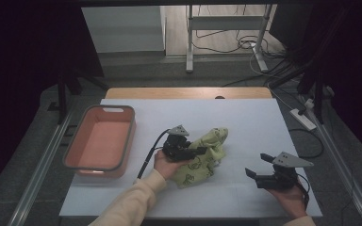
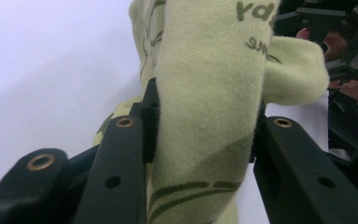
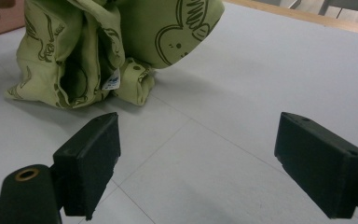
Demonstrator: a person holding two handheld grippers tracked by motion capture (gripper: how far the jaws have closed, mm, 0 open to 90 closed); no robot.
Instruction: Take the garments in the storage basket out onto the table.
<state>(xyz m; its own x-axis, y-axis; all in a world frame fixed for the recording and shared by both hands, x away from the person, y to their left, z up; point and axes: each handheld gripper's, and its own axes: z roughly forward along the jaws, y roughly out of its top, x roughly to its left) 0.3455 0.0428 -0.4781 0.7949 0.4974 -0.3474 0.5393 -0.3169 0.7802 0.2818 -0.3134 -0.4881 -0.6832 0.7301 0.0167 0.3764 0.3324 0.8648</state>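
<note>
In the high view, the green printed garment (image 1: 202, 155) lies bunched at the centre of the white tabletop (image 1: 264, 122), well apart from the empty pink basin (image 1: 100, 141) at the left of the frame. The left hand-held gripper (image 1: 191, 151) sits against the cloth's left side; the right hand-held gripper (image 1: 257, 165) hovers at lower right, clear of it.

In the left gripper view, a thick fold of the garment (image 2: 205, 93) runs up the middle of the frame between the two jaws, which pinch it from both sides: the grasp looks made.

In the right gripper view, the jaws stand wide apart with nothing between them, the garment (image 3: 98, 51) at upper left.

I judge the cloth gripped but not yet lifted or moved; any transfer to the basin remains.
</note>
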